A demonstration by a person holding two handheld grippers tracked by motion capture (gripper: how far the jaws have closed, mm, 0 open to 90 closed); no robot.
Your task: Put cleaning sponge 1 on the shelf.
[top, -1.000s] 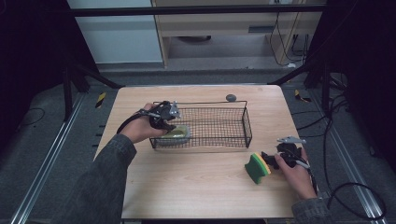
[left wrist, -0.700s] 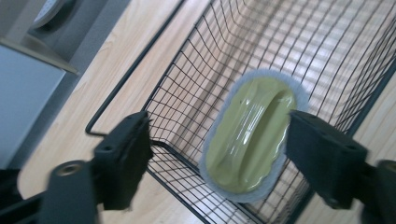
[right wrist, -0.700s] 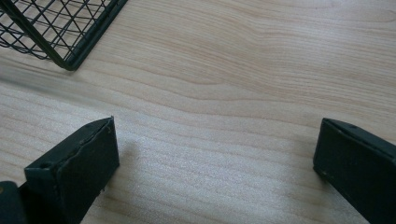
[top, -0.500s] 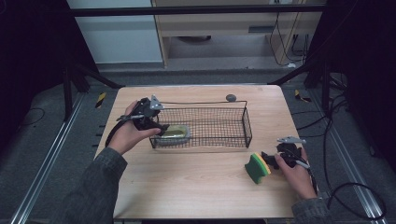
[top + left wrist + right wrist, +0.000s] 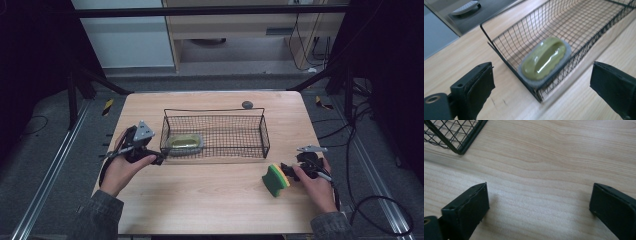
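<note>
Near the bench's front right corner, the right tool rests with its jaws wide apart and just begun to close; the sponge stands on edge just beside its tips, though the right gripper view shows bare wood between the jaws, so contact cannot be confirmed. At the left edge, the left tool has drawn back out of the basket since a second ago, and its jaws have just been opening, now wide apart with nothing between them. The brush it carried then lies released in the basket's left end, against the near wall. Judged from this, the brush is placed and the sponge is next. A small dark object near the far edge is too small to identify.
</note>
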